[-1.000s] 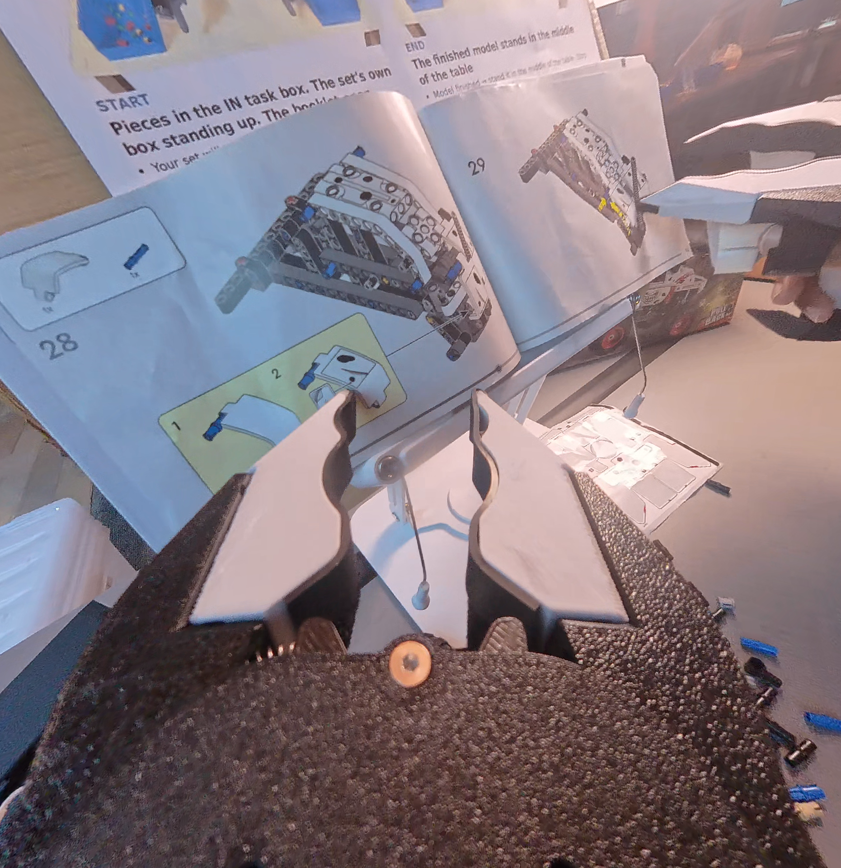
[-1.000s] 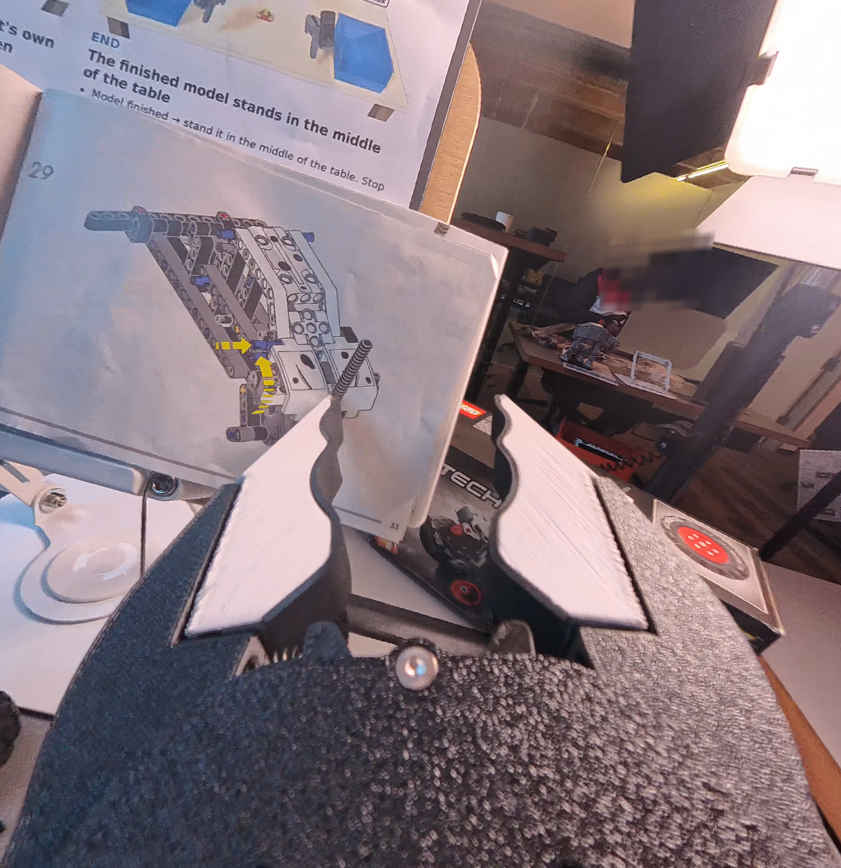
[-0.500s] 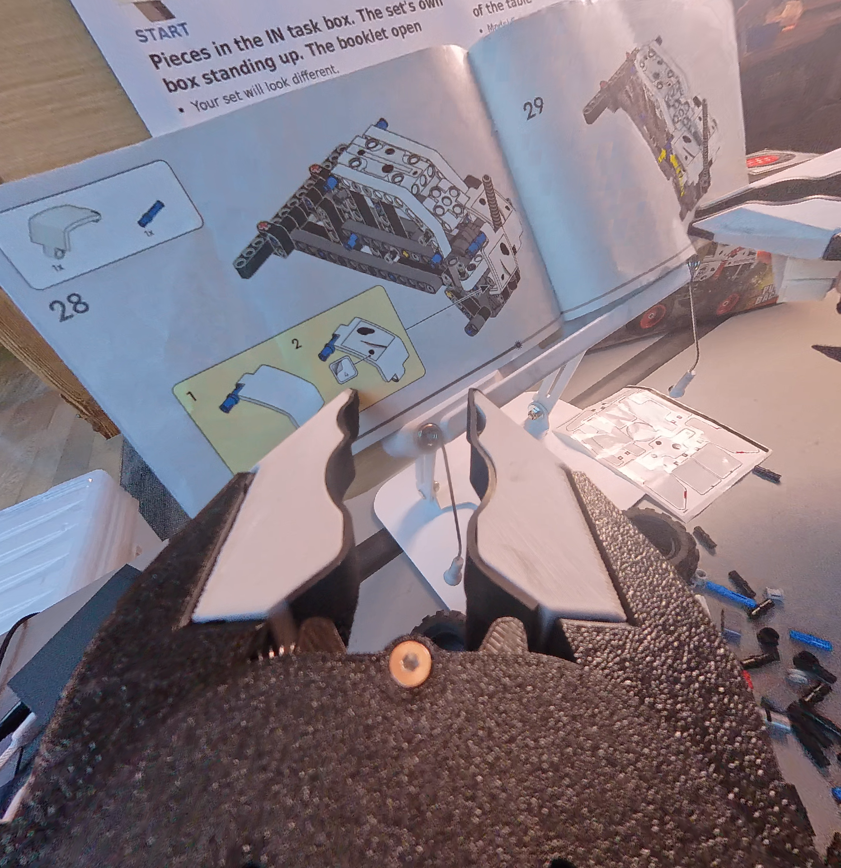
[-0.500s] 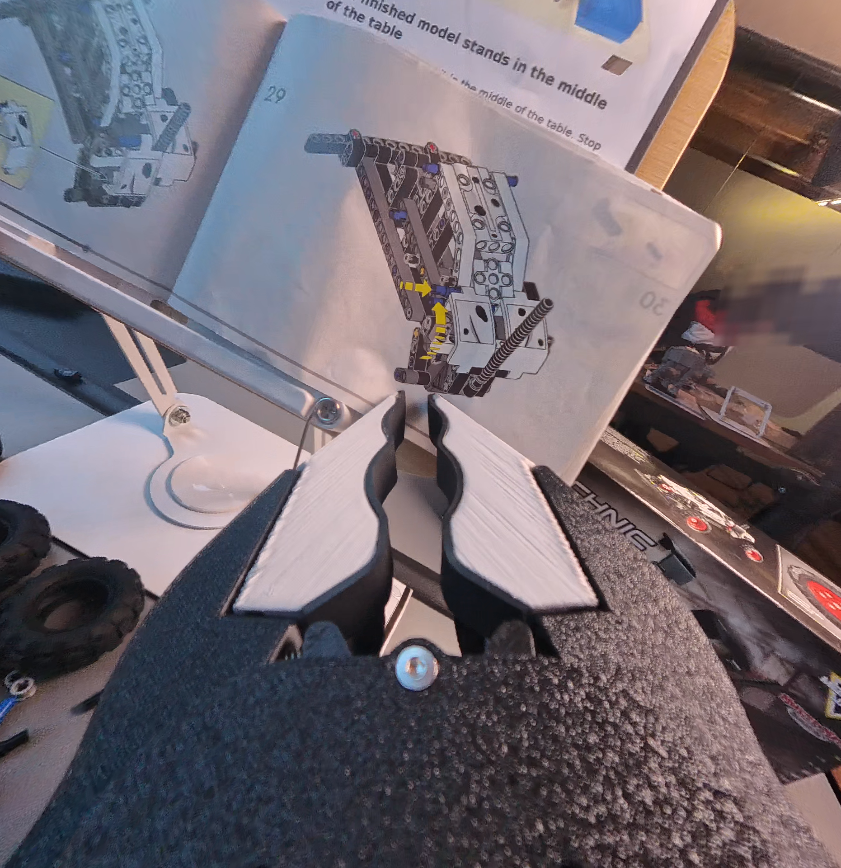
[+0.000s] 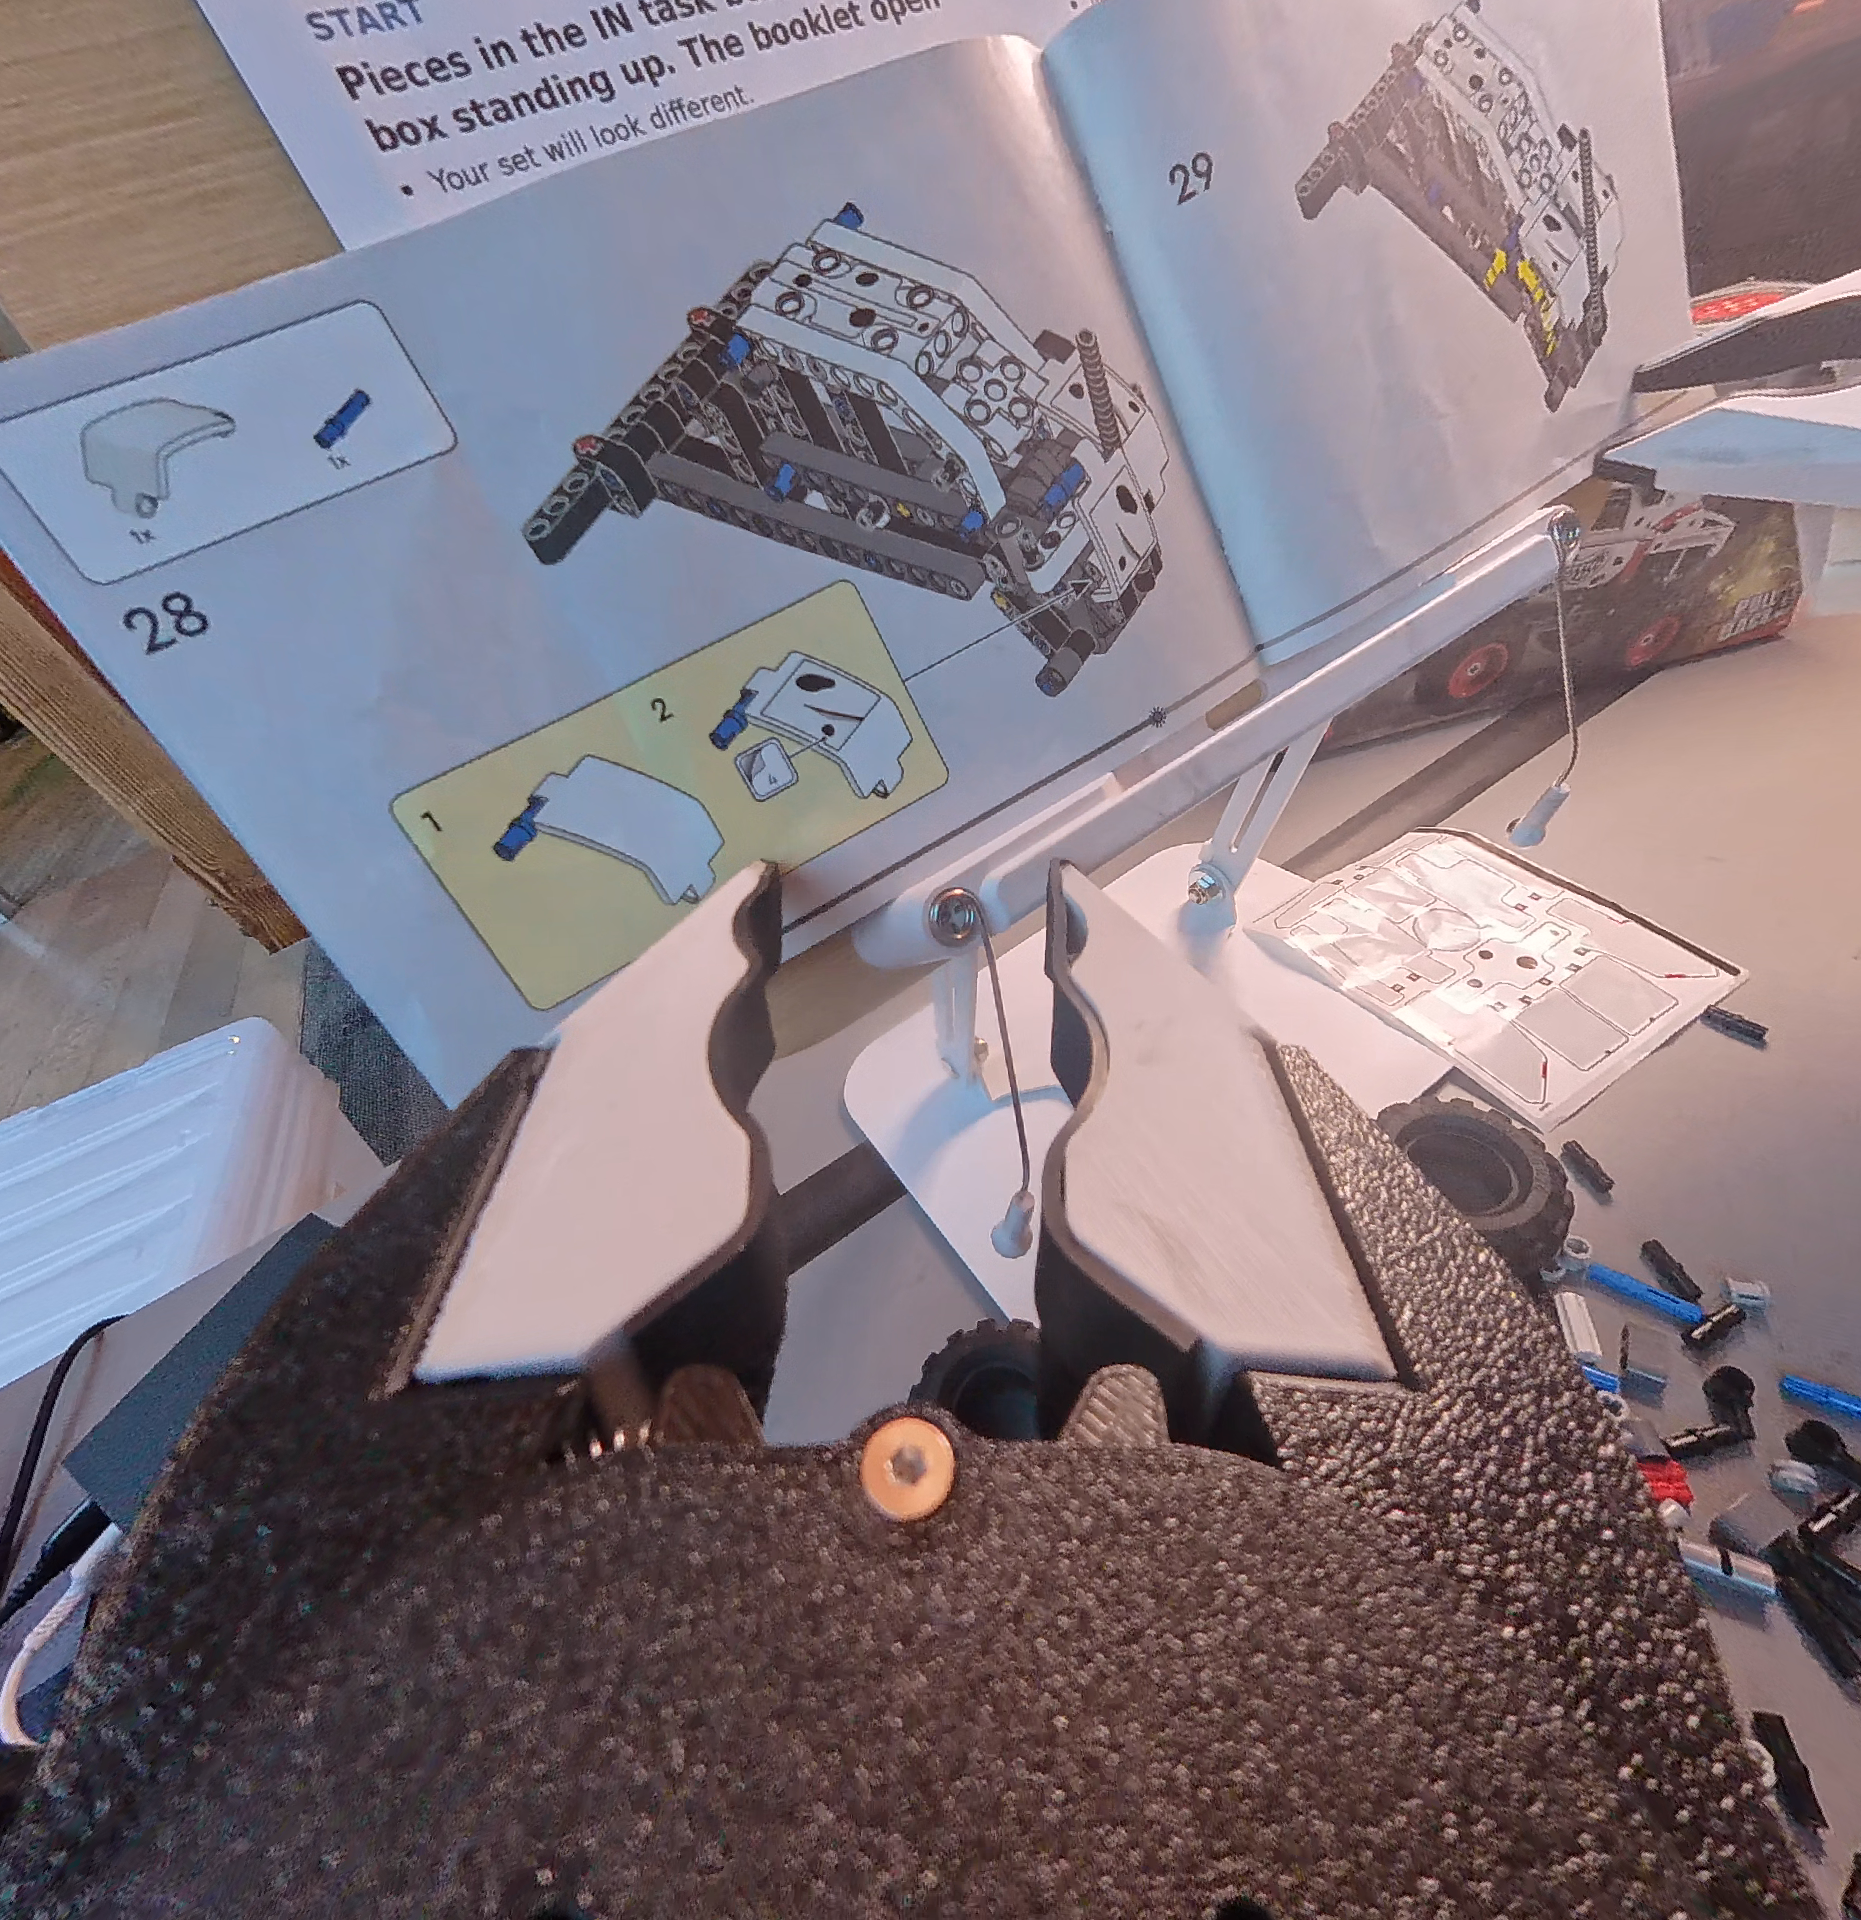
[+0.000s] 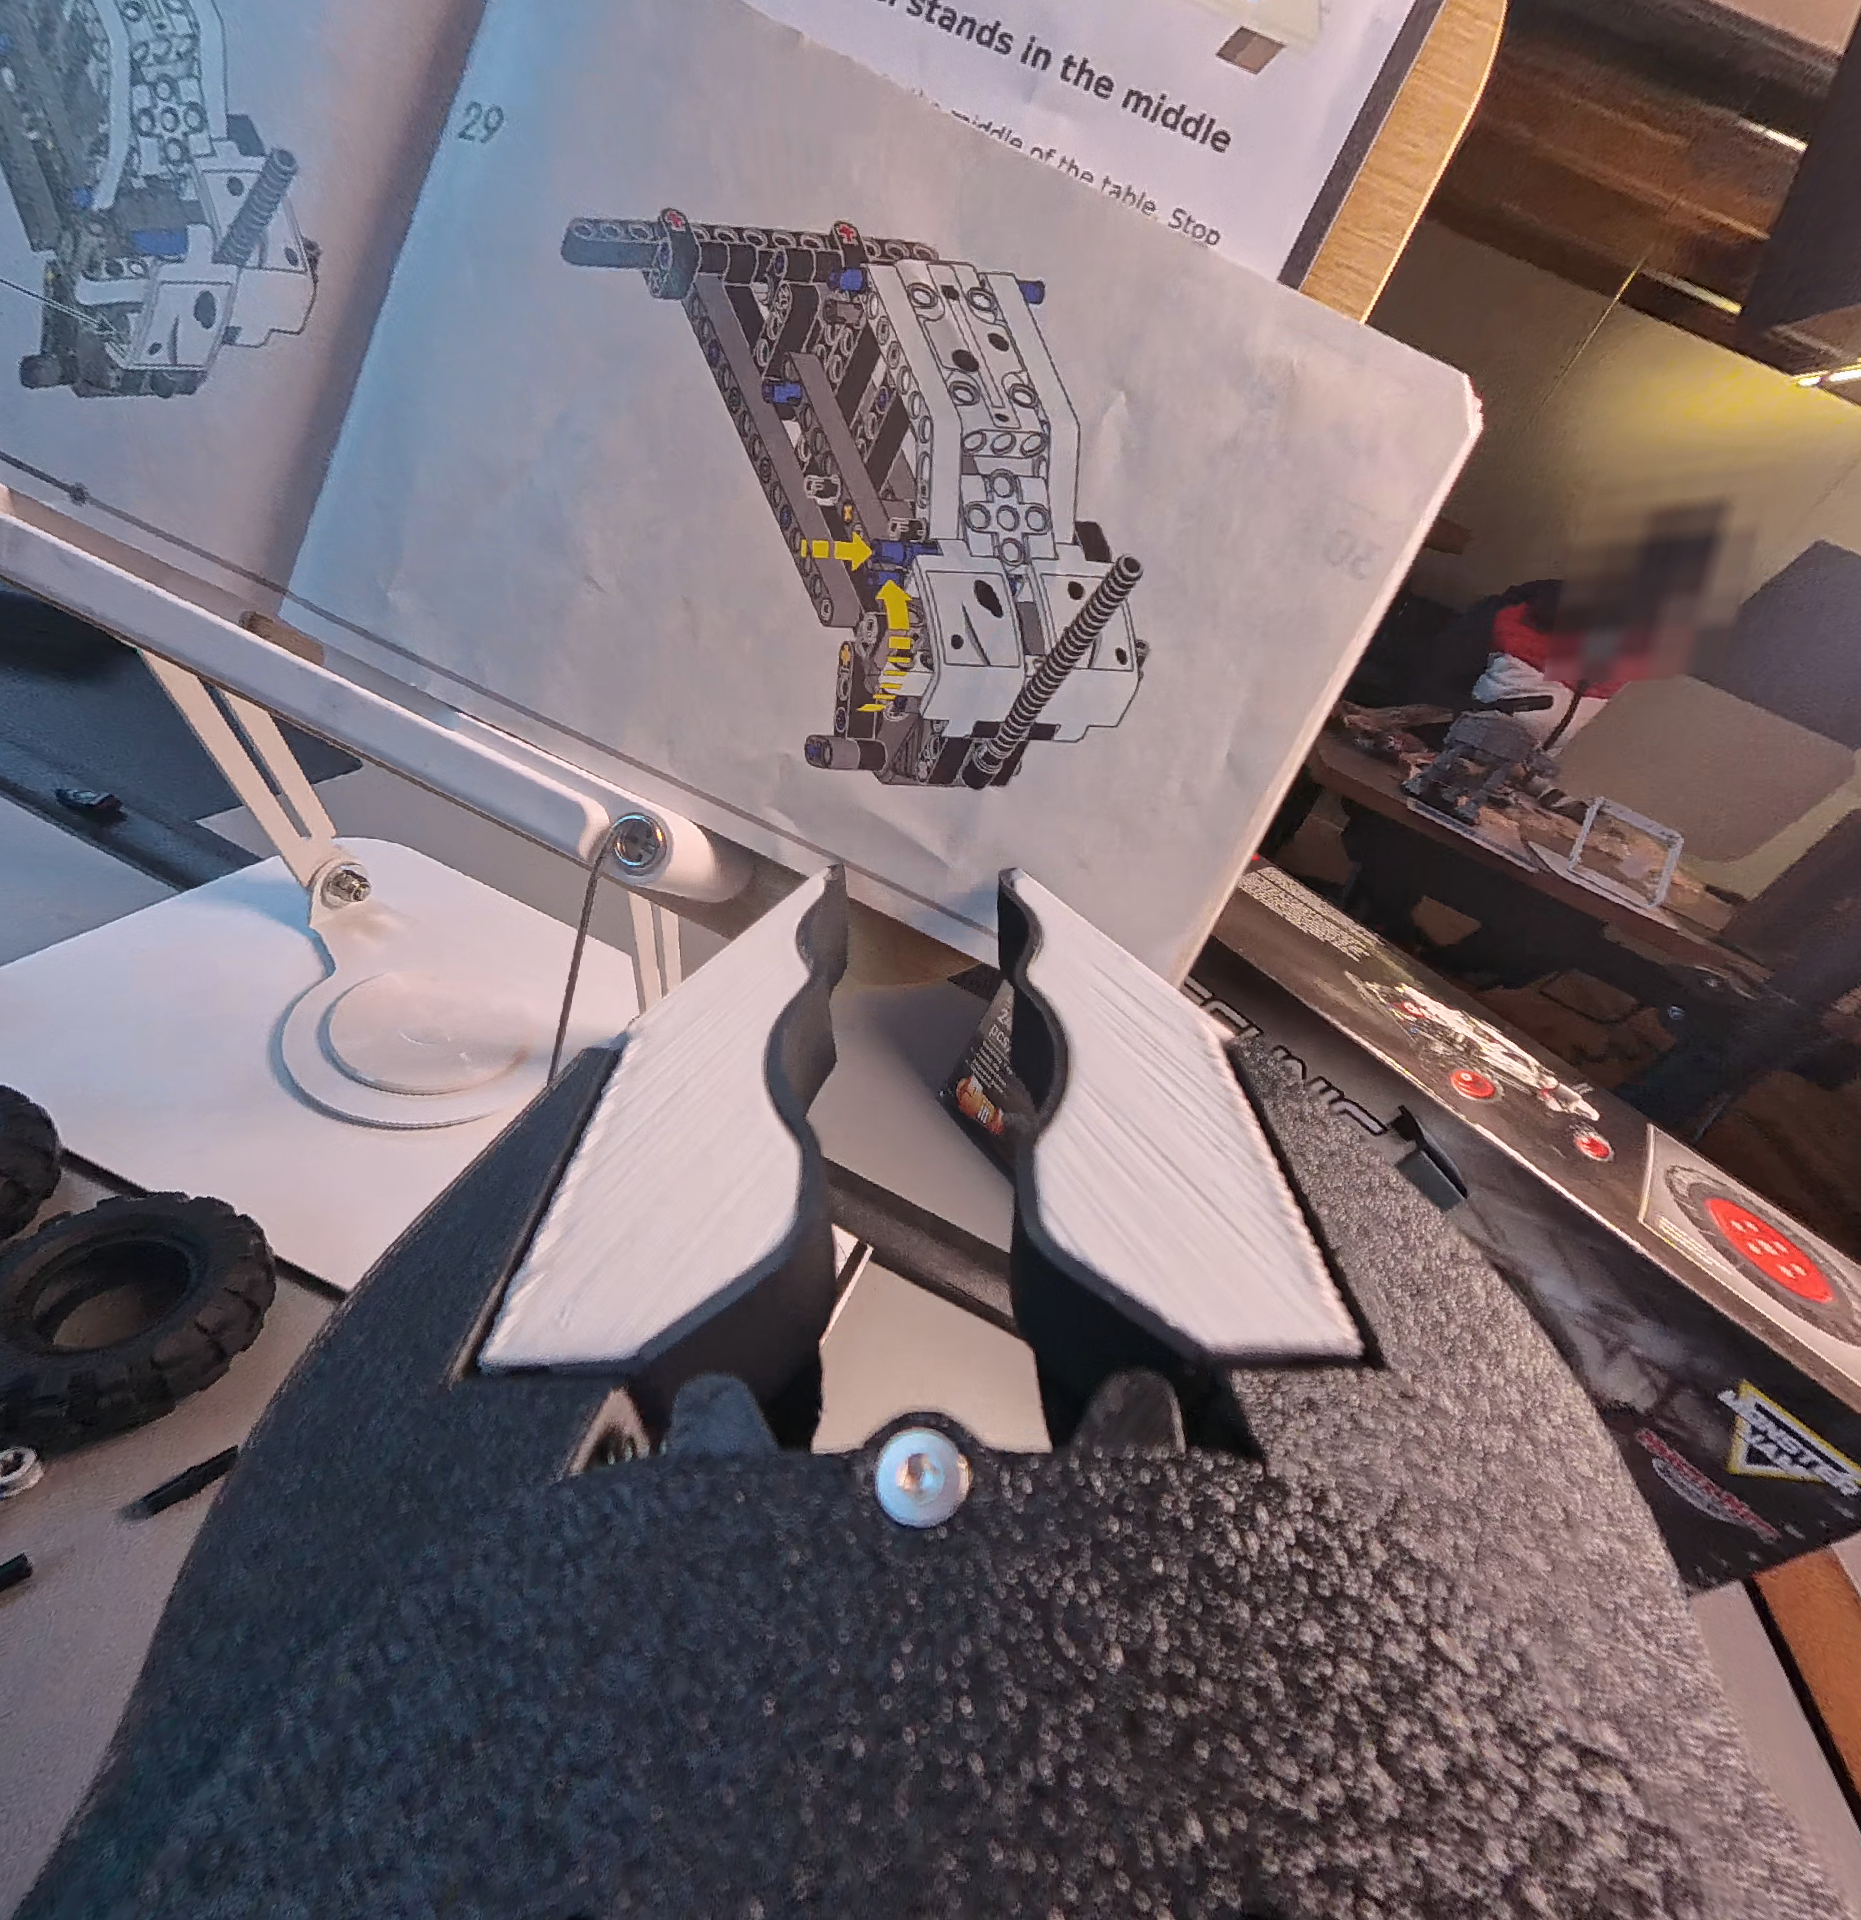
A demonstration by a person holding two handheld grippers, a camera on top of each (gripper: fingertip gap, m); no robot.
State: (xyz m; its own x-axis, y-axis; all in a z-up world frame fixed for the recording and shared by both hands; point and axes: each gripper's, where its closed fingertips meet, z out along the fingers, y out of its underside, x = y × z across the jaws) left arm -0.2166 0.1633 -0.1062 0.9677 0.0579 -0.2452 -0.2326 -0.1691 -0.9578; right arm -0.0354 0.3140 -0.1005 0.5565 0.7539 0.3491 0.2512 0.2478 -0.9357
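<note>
Broadly, an instruction booklet (image 5: pixel 697 436) fills the far half of both views, standing open and tilted back on a white stand (image 5: pixel 1269 717), its long axis running left to right across the table (image 5: pixel 1736 790). Behind it hangs a printed sheet (image 5: pixel 614 94), and past its right edge lies a dark toy box (image 6: pixel 1591 1174) on its side. The left gripper (image 5: pixel 910 894) is parted and empty, its tips just short of the booklet's lower edge on the left-hand page, near the stand's hinge screw. The right gripper (image 6: pixel 921 904) is also spread with nothing between its fingers, and sits just below the bottom right corner of the right-hand page; of the two it is the nearer to that free corner. Nearer and smaller: a clear sticker sheet (image 5: pixel 1487 977), black tyres (image 6: pixel 105 1309) by the stand's base plate, and, at the near right, loose black and blue pins (image 5: pixel 1736 1434).
</note>
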